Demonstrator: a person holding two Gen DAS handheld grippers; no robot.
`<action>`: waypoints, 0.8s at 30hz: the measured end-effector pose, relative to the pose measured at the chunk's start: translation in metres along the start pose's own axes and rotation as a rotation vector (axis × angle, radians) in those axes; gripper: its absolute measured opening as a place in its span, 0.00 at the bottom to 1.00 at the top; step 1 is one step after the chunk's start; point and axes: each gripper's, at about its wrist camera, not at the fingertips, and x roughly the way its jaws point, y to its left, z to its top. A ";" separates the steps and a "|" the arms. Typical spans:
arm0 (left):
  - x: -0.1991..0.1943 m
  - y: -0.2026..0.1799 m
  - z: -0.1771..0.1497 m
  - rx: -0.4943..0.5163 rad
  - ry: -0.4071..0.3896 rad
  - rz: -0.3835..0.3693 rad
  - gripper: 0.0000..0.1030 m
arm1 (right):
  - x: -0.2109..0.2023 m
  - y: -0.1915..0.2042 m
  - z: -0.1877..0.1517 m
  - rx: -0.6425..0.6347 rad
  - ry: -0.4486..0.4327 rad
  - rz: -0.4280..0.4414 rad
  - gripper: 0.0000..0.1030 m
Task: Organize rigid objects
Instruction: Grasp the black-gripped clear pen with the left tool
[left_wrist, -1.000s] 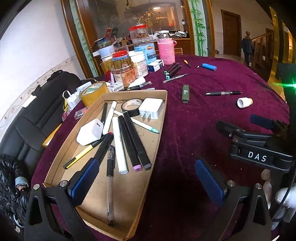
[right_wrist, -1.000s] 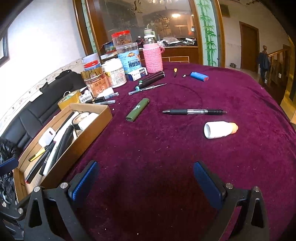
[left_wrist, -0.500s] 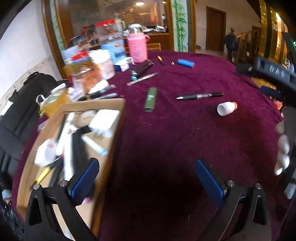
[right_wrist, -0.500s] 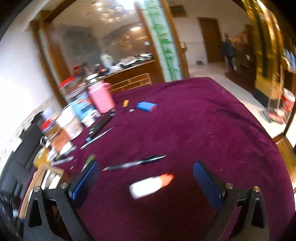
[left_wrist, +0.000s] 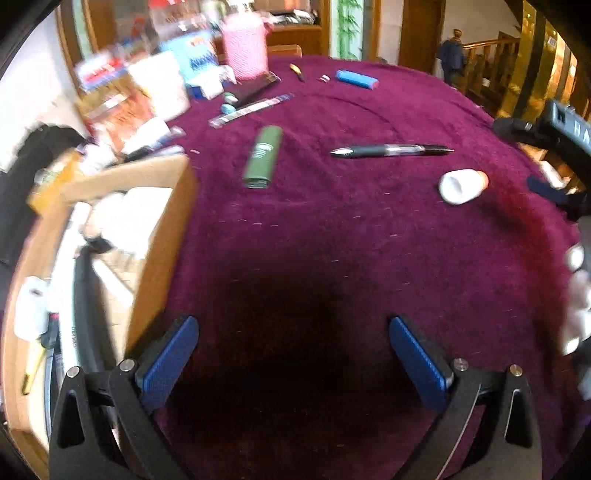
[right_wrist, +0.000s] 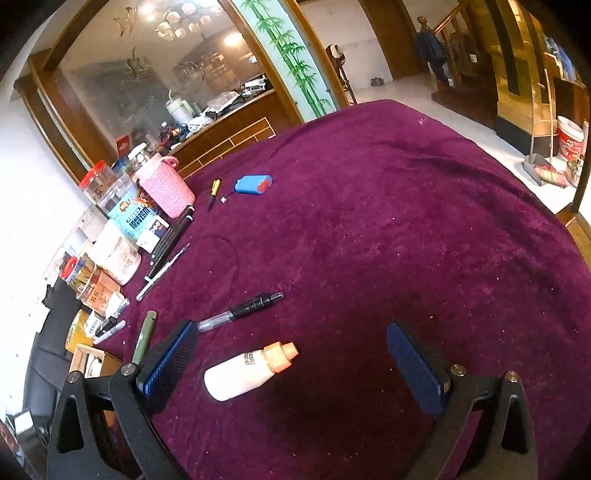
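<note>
On the round table under its maroon cloth, sorting looks partly done. Cardboard box sits at the left edge; contents blurred in the left wrist view, but white blocks, a dark marker and a yellow pencil can be made out inside. A crowd of jars and a pink knitted bottle stands along the far left rim; whether those count as items to sort, cannot tell.

Left loose on the cloth, big to small:
- white bottle with orange cap, on its side, between the fingers of the right gripper but nearer the left one, not touched by either
- green tube, near the box's far corner
- black gel pen, just beyond the bottle
- blue battery pack, far side, with a small yellow-handled tool beside it
- a few pens and dark markers close to the jars

Right gripper: spread wide, holding nothing; judged to be lining up on the white bottle. Left gripper: likewise wide, empty, hanging over bare cloth just beside the box wall.

Estimate: several items boxed, at least five loose pieces remaining.
</note>
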 end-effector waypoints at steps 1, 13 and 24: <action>-0.002 0.002 0.008 -0.016 -0.007 -0.042 0.96 | -0.001 -0.002 0.000 0.010 0.006 0.006 1.00; 0.068 -0.057 0.117 0.311 -0.008 -0.150 0.67 | -0.003 -0.020 0.008 0.110 0.006 0.011 1.00; 0.066 -0.086 0.118 0.477 -0.005 -0.165 0.20 | 0.002 -0.025 0.009 0.125 0.019 0.001 1.00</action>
